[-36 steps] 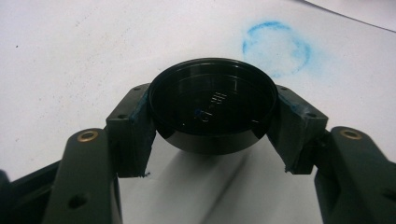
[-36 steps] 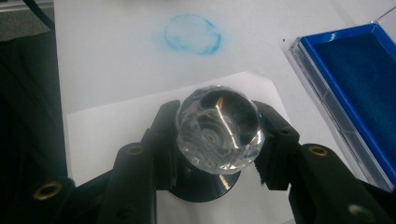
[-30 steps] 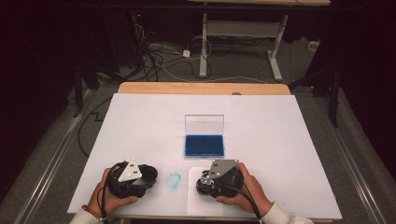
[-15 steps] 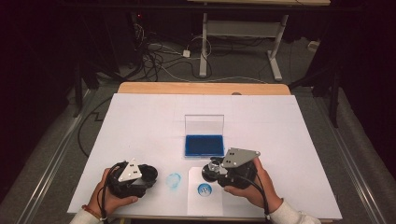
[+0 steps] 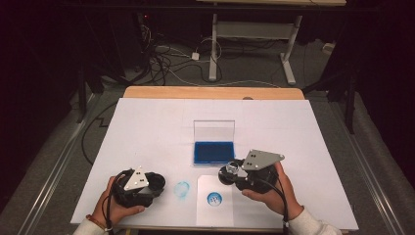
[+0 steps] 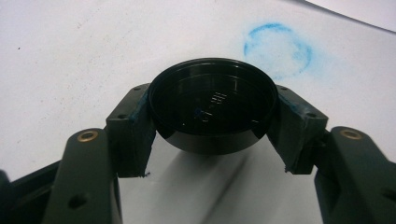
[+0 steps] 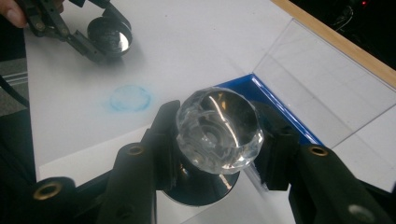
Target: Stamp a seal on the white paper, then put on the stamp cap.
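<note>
- We take the blue ink pad (image 5: pixel 213 152) with its clear lid standing open as our landmark; everything else lies on the white table (image 5: pixel 147 132) on the person's side of it.
- Our right gripper (image 5: pixel 234 171) is clamped on a stamp (image 7: pixel 219 133) with a clear faceted knob, held just off the pad's near right corner.
- Below the pad lies a white card (image 5: pixel 214 199) bearing one crisp blue print (image 5: pixel 214 198).
- To the left of that card, a smudged blue ring (image 5: pixel 181 189) marks the bare table.
- Our left gripper (image 5: pixel 155 183), farther left of the pad, grips a round black cap (image 6: pixel 212 109) between its pads.
- The step looks like re-inking: we should bring the stamp over the pad, keep its face level, and press straight down without sliding.
- We keep the cap parked and steady, away from the wet print.
</note>
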Motion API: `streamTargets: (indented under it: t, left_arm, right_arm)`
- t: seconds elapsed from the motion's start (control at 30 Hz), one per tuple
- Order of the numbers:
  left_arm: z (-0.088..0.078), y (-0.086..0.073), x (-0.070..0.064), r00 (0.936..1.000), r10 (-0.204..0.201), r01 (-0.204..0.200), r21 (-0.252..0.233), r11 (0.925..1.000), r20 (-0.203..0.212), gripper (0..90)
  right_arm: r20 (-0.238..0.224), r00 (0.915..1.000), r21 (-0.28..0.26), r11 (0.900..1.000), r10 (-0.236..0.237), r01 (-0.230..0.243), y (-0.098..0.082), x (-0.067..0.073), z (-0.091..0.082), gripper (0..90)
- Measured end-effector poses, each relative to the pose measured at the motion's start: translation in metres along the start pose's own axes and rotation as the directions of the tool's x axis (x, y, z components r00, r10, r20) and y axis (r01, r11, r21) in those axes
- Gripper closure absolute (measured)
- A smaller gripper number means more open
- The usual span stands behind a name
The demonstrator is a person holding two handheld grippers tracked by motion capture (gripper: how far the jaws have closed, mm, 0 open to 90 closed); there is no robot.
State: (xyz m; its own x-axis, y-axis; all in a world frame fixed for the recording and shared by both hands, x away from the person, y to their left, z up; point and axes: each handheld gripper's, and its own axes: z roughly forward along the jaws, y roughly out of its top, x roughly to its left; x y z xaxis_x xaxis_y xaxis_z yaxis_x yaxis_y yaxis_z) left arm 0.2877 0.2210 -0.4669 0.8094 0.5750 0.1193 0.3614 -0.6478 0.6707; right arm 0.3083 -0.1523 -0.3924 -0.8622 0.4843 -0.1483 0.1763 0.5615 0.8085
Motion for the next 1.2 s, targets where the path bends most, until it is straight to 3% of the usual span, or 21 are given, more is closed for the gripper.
streamTargets:
  t: [0.6, 0.93, 1.2]
  left_arm:
    - [0.000, 0.000, 0.003, 1.0000, 0.002, -0.002, -0.001, 1.0000, -0.002, 36.6]
    - [-0.003, -0.002, 0.004, 0.9998, -0.003, 0.003, -0.014, 0.9999, -0.019, 36.6]
    - [0.002, 0.002, 0.004, 0.9999, 0.008, -0.008, -0.006, 1.0000, -0.010, 36.6]
  right_arm:
    - [0.059, 0.9979, -0.030, 0.999, 0.026, -0.024, -0.003, -0.019, -0.014, 57.2]
    - [0.126, 0.9881, -0.069, 0.994, 0.087, -0.079, -0.009, -0.041, -0.030, 57.2]
    - [0.158, 0.9819, -0.083, 0.992, 0.106, -0.093, -0.013, -0.048, -0.037, 57.2]
